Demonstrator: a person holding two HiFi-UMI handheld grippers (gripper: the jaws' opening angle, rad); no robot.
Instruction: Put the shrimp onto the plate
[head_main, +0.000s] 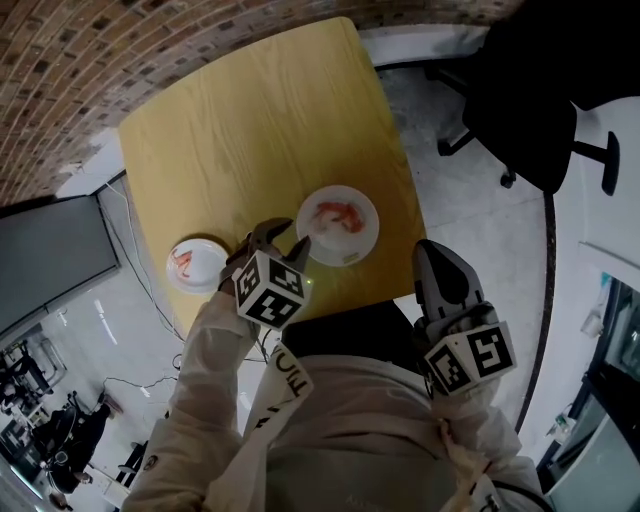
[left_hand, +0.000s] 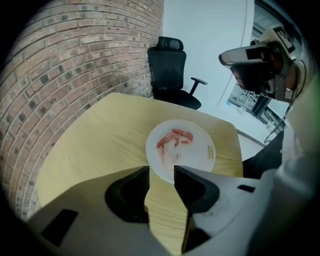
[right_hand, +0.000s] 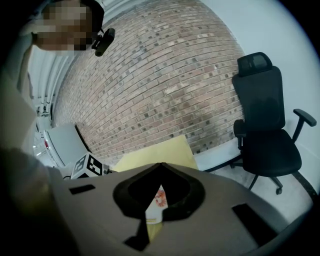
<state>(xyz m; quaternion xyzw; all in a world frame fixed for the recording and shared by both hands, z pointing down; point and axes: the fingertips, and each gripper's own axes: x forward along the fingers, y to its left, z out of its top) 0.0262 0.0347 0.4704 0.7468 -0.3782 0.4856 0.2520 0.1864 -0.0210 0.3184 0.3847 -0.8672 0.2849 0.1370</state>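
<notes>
Closest in, the right tool (head_main: 432, 258) hangs off the near edge of the tabletop (head_main: 250, 120), its jaws pressed together on nothing. The left tool (head_main: 281, 238) is over the near edge, jaws spread and empty, pointing down between the two dishes. Left of it, a small dish (head_main: 208, 252) holds one pink piece (head_main: 182, 261), likely a shrimp not yet moved. Just beyond, the plate (head_main: 350, 246) already carries shrimp (head_main: 338, 213) near its middle. So the job looks partly done, with that last piece to go. The far tabletop carries nothing.
</notes>
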